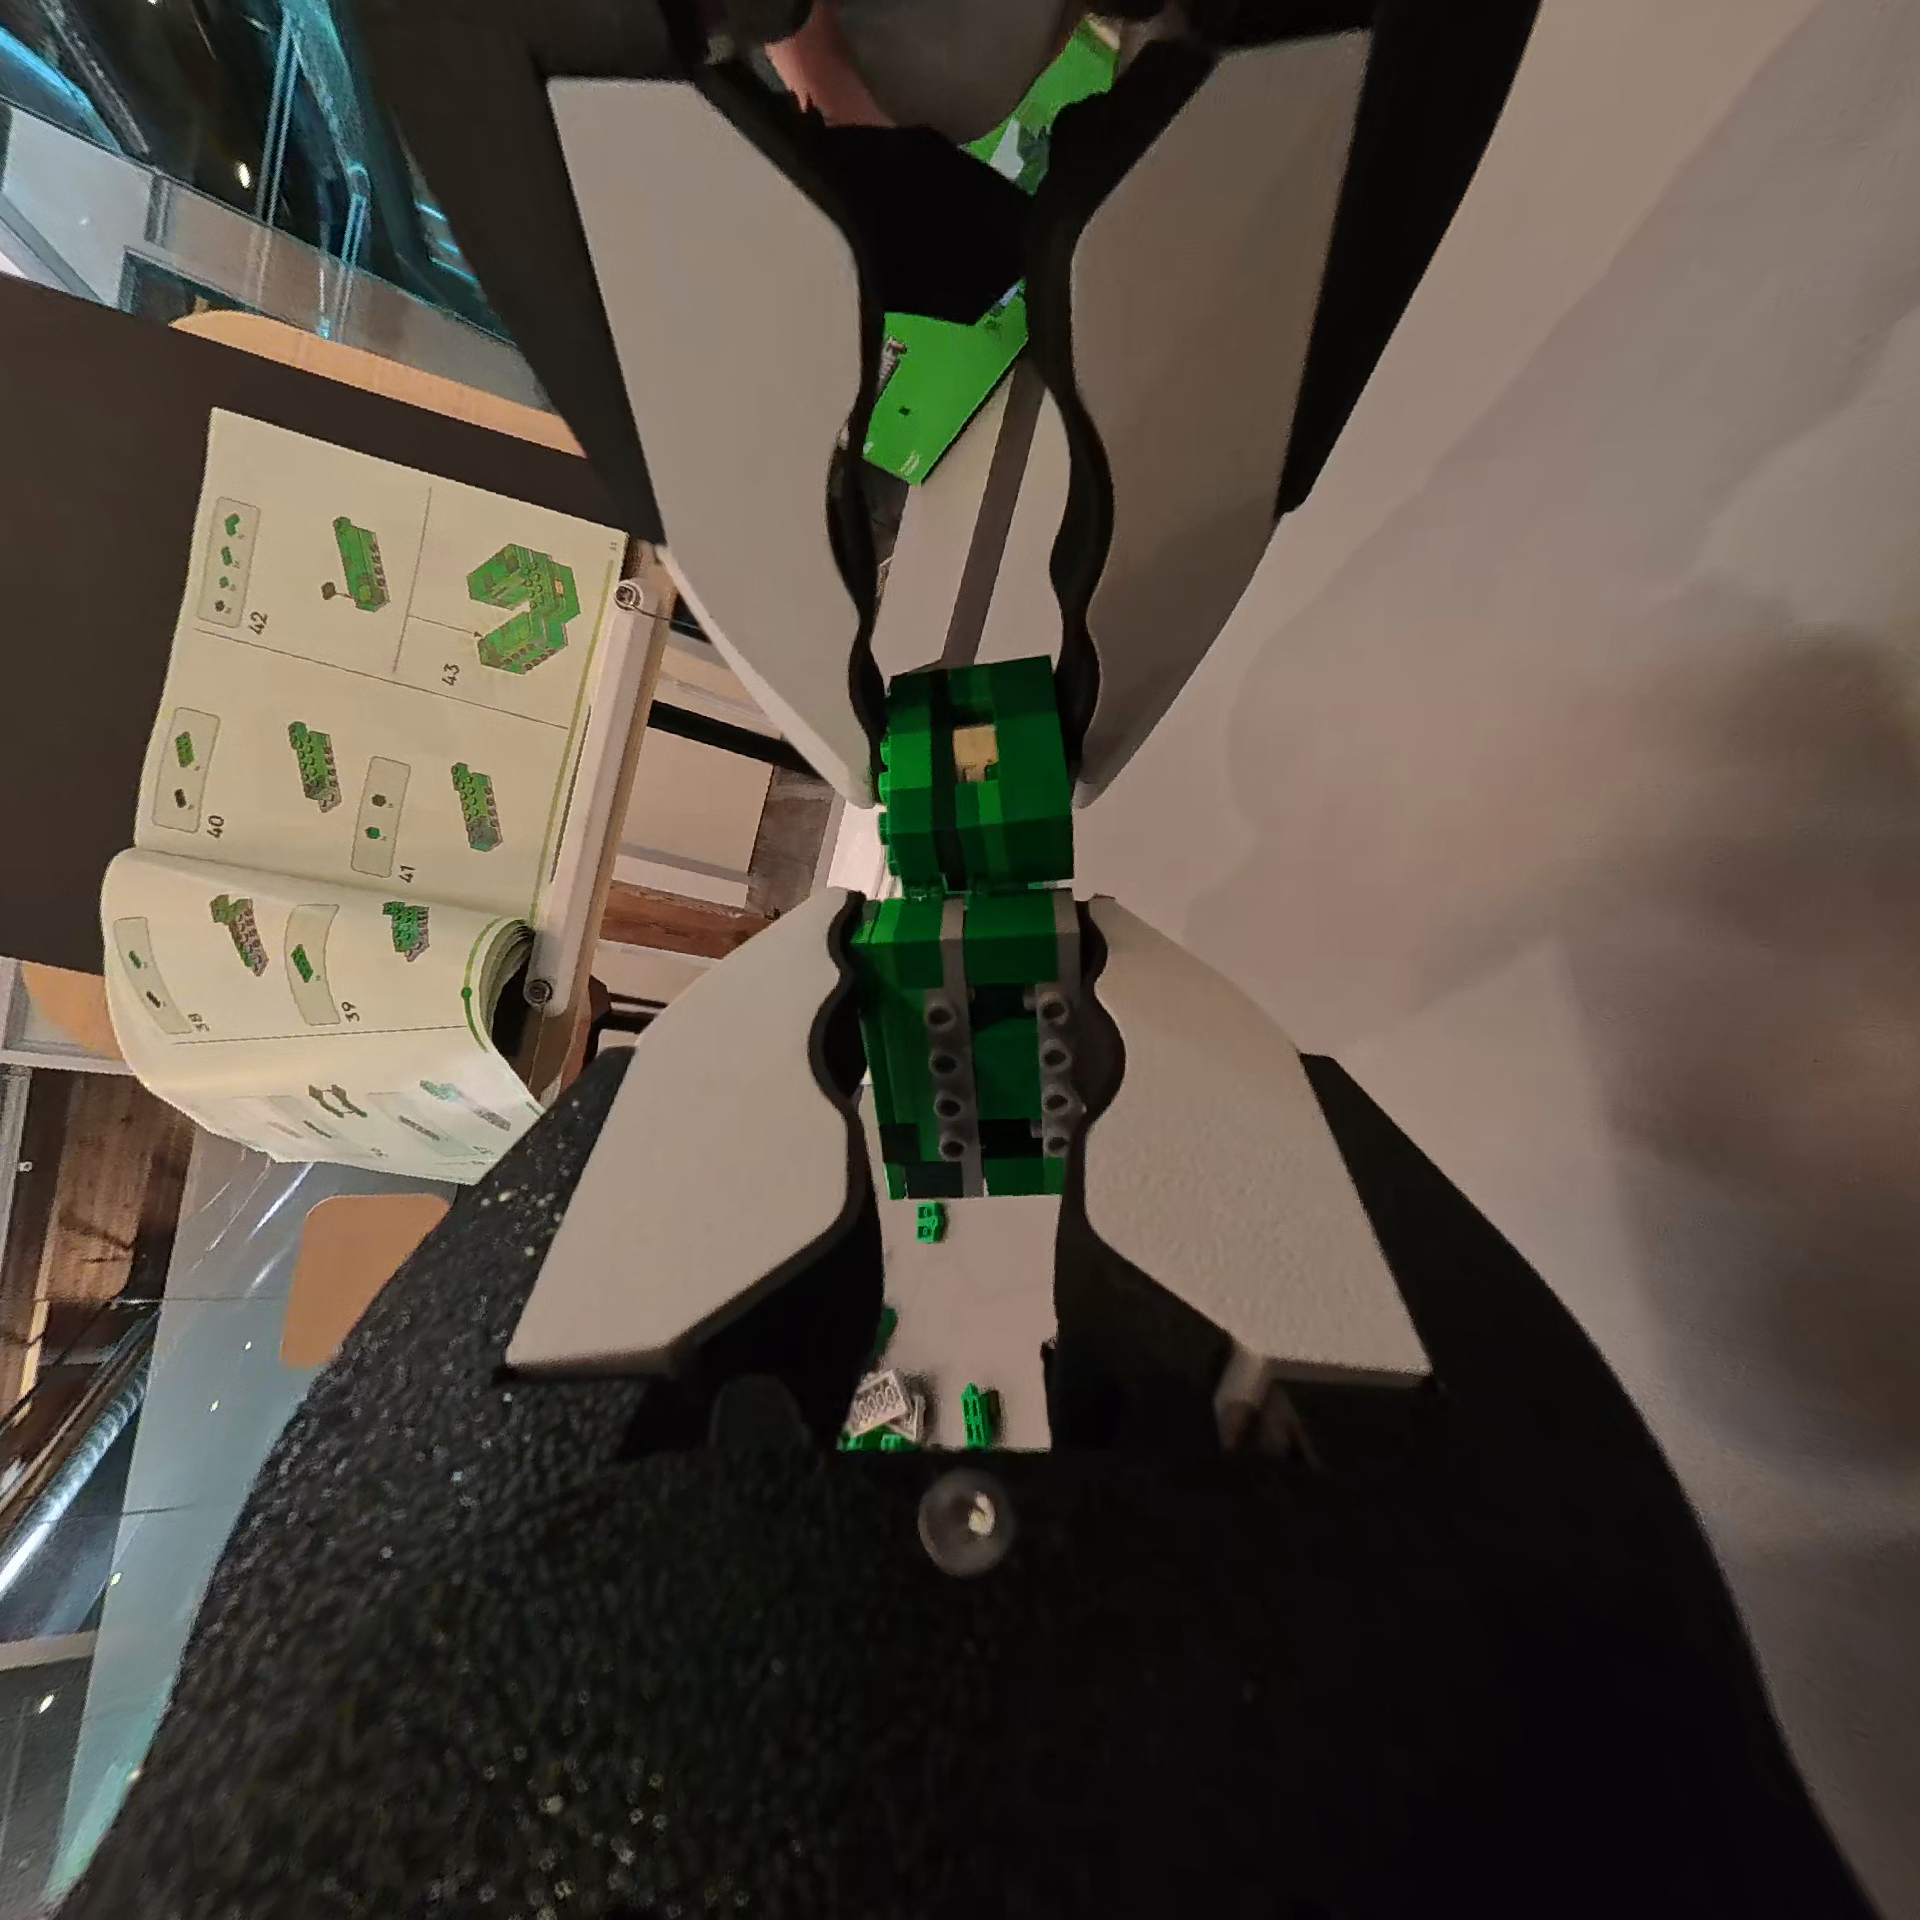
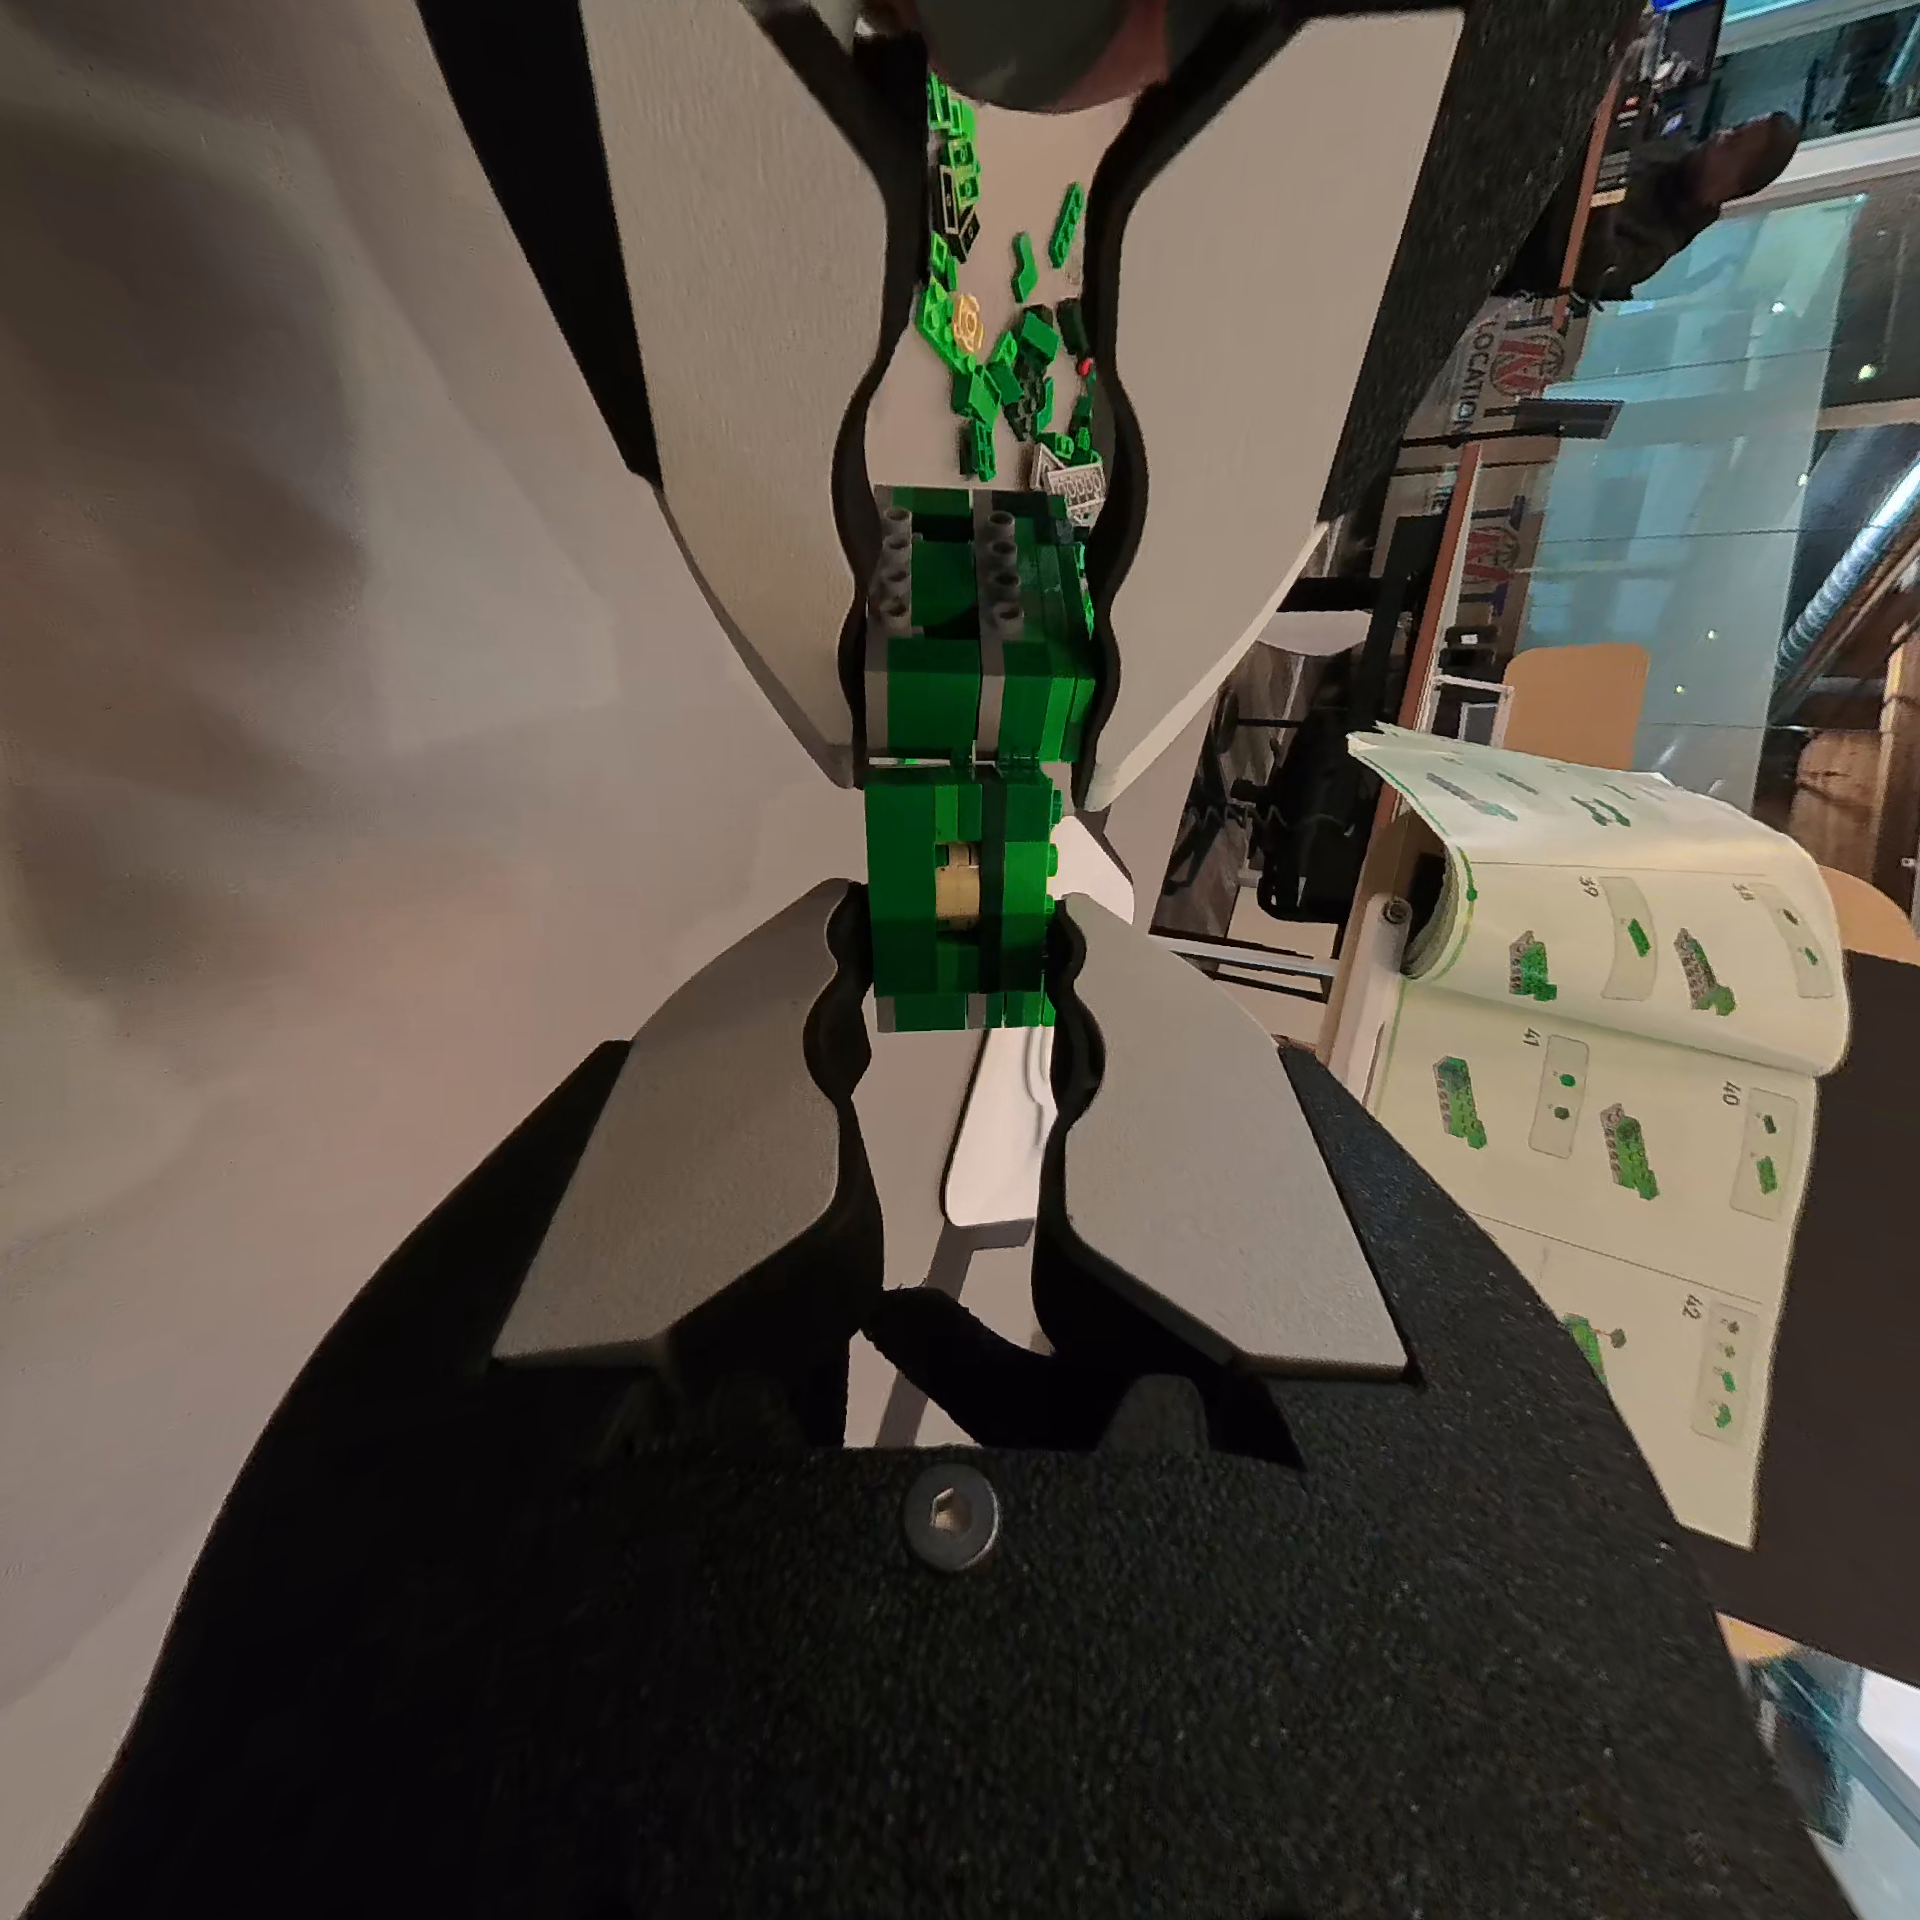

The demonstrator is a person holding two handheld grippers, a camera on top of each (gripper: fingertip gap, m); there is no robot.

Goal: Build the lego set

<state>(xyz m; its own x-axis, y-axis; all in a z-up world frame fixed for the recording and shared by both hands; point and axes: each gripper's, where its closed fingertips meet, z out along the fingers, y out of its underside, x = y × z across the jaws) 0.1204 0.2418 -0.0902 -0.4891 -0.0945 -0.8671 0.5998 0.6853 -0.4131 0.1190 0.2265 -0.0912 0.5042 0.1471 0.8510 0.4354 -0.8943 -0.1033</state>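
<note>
Two green brick sub-assemblies meet end to end: your left gripper [image 1: 971,1039] clamps the grey-studded block [image 1: 971,1049], right gripper [image 2: 956,956] clamps the tan-centred cube [image 2: 961,894]; press squarely to seat.

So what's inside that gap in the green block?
A tan piece sits recessed in the green block held by the right gripper. Whatever lies deeper is hidden by the surrounding bricks.

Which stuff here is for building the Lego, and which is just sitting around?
For the job: left hand-held gripper, right hand-held gripper, two green Lego blocks, loose bricks, instruction booklet.

Lying about: green box, white table.
</note>
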